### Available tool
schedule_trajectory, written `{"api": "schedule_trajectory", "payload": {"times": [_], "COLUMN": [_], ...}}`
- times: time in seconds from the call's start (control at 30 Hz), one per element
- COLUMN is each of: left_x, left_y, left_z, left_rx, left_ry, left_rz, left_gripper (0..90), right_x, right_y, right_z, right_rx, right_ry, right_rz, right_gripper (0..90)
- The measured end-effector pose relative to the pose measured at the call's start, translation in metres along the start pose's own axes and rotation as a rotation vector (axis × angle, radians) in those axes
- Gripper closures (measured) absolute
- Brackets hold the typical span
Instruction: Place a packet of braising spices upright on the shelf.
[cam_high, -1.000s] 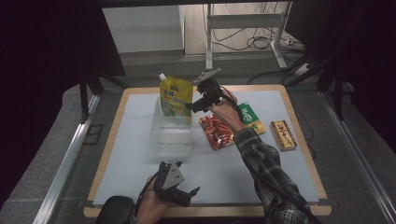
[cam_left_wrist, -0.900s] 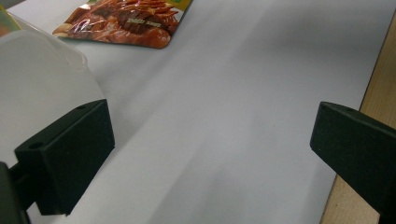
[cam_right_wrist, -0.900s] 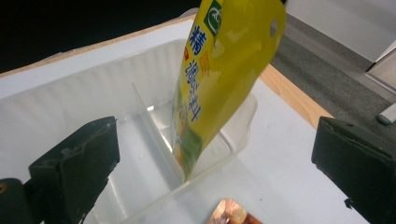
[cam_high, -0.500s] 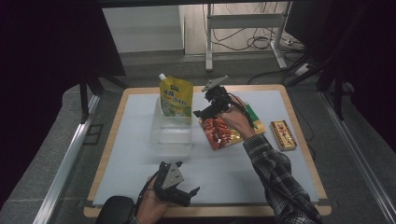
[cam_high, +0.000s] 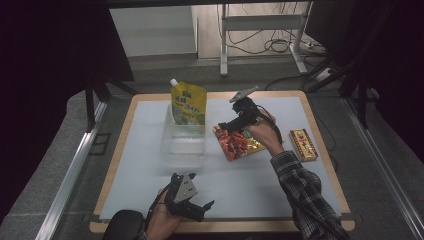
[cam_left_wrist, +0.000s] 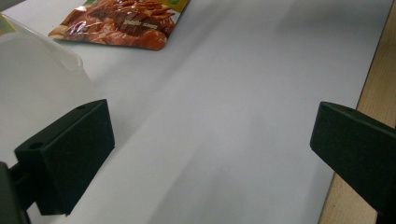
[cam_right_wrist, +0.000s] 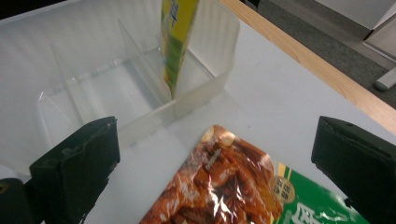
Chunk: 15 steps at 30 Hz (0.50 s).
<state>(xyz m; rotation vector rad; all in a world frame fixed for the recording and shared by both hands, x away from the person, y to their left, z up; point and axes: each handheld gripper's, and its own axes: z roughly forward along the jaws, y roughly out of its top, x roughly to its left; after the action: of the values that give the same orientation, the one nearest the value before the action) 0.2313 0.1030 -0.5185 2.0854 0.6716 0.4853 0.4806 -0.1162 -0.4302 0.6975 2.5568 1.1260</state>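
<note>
Table (cam_high: 150, 165): white mat, wood rim.
Clear bin (cam_high: 184, 145): landmark; yellow pouch (cam_high: 189, 104) already upright in its far compartment.
Red snack bag (cam_high: 239, 142): flat, just right of bin, not yet loaded.
Right gripper (cam_high: 231, 126): jaws spread over bag.
Left gripper (cam_high: 200, 210): spread, idle, nearer than bin.

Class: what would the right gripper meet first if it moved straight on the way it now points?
Probably the red snack packet lying just below its open jaws; beyond that stands the clear plastic box, though depth is hard to judge.
</note>
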Motion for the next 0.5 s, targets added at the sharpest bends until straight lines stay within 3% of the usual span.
{"api": "schedule_trajectory", "payload": {"times": [0.3, 0.5], "left_x": [-0.001, -0.001], "left_y": [0.0, 0.0], "left_z": [0.001, 0.001], "left_rx": [0.003, 0.001], "left_ry": [0.001, 0.004], "left_rz": [0.006, 0.007], "left_gripper": [0.0, 0.0], "right_x": [-0.017, -0.02], "right_y": [-0.035, -0.048], "right_z": [-0.016, -0.024], "right_rx": [0.009, 0.0], "right_ry": [-0.035, -0.047], "right_rz": [0.083, 0.099], "right_gripper": [1.8, 2.0]}}
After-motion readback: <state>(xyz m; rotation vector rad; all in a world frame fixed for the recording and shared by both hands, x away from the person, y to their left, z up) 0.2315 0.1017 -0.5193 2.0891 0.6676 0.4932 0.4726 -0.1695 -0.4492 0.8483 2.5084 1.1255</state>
